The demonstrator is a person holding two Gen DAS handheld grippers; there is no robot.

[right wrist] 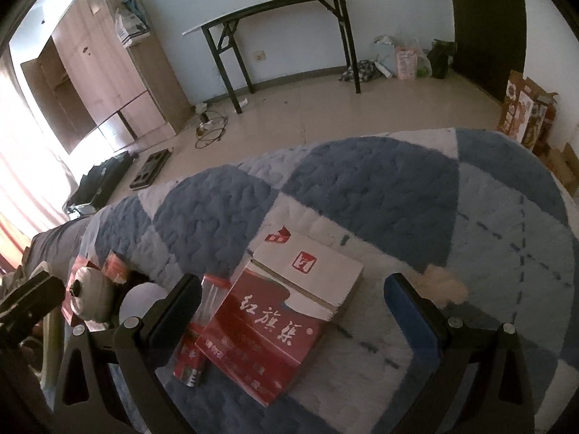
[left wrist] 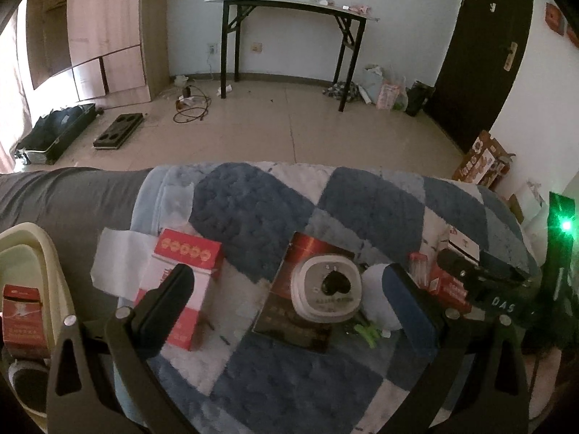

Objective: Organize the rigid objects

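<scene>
Left gripper (left wrist: pixel 289 303) and right gripper (right wrist: pixel 293 311), jaws wide apart and empty, hover over the checked blanket (left wrist: pixel 253 209), the red book (right wrist: pixel 260 329) under the right.

A bed is covered by a blue-and-white checked blanket (left wrist: pixel 253 209), with a grey sheet (left wrist: pixel 72 195) exposed at nine o'clock. On the blanket, a red-and-white box (left wrist: pixel 181 282) is laid at nine o'clock of a dark card bearing a white dial device (left wrist: pixel 325 289). At three o'clock, a red booklet (right wrist: pixel 260 340) is overlapped on a white booklet (right wrist: pixel 318 271), with a small red packet (right wrist: pixel 197 336) touching its nine o'clock edge.
</scene>
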